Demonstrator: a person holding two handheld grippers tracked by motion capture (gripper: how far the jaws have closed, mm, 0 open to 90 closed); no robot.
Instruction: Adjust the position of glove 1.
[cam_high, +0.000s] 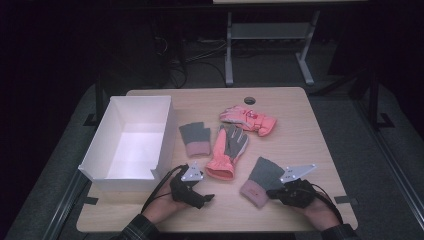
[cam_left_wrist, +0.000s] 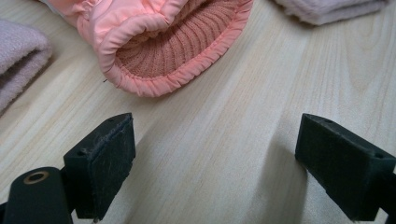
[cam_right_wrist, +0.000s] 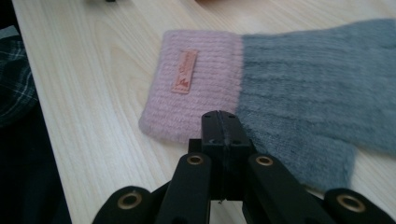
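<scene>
A fuzzy knit mitten (cam_right_wrist: 280, 79), grey over the hand with a ribbed pale pink cuff and a small tan label, lies flat on the pale wood-grain table (cam_high: 300, 115). In the high view it sits at the lower right of centre (cam_high: 260, 181), its long axis slanting from the cuff at the lower left up to the grey end at the upper right. The right gripper (cam_right_wrist: 220, 122) is black and hard-edged; its jaws are pressed flat together with nothing between them, the tips at the mitten's near edge where pink meets grey. The right hand (cam_high: 315, 207) comes in from the bottom right, gripper pointing left towards the mitten.

A puffy, smooth salmon-pink glove (cam_left_wrist: 159, 42) with a ribbed knit lining shows its open cuff in the upper part of the left gripper view. The left gripper (cam_left_wrist: 215, 158) has its jaws spread wide over bare wood, gripping nothing. The left hand (cam_high: 165, 207) lies low at the bottom centre-left, beside a white rectangular box (cam_high: 165, 130) with thin upright walls.
</scene>
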